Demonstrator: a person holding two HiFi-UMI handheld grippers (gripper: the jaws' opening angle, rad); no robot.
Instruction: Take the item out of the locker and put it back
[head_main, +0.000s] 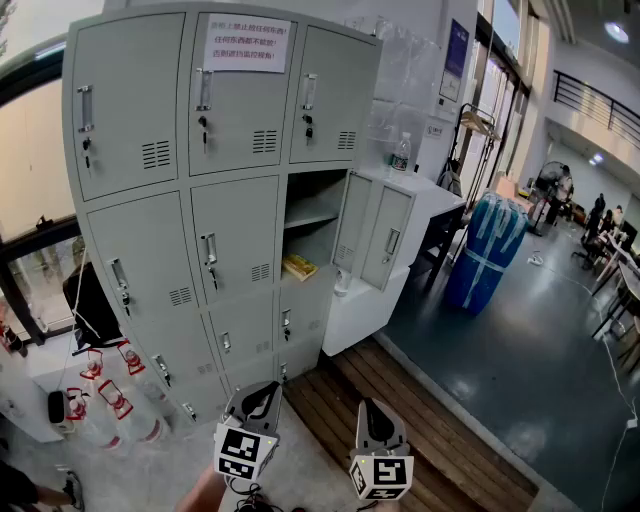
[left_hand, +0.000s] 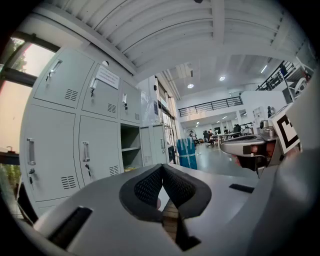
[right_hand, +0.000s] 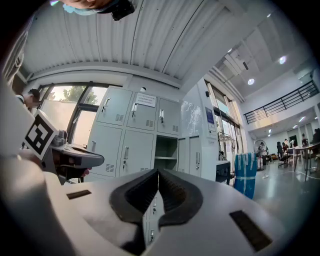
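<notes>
A grey locker bank (head_main: 200, 200) stands ahead. One compartment (head_main: 312, 225) in its right column is open, and its door (head_main: 373, 230) is swung out to the right. A flat yellow item (head_main: 299, 266) lies on the floor of that compartment under a shelf. Both grippers hang low in front of the lockers, well short of them. My left gripper (head_main: 260, 392) is shut and empty, with its pads meeting at the tips (left_hand: 161, 167). My right gripper (head_main: 369, 408) is also shut with nothing in it (right_hand: 158, 171). The open compartment (left_hand: 131, 150) also appears in both gripper views (right_hand: 165, 152).
A paper notice (head_main: 246, 43) is stuck on the top middle door. A white cabinet (head_main: 425, 200) with a water bottle (head_main: 401, 153) stands right of the lockers, and a blue wrapped bundle (head_main: 487, 250) beyond it. Red-labelled bottles (head_main: 105, 400) sit at lower left. Wooden planks (head_main: 420, 420) cover the floor ahead.
</notes>
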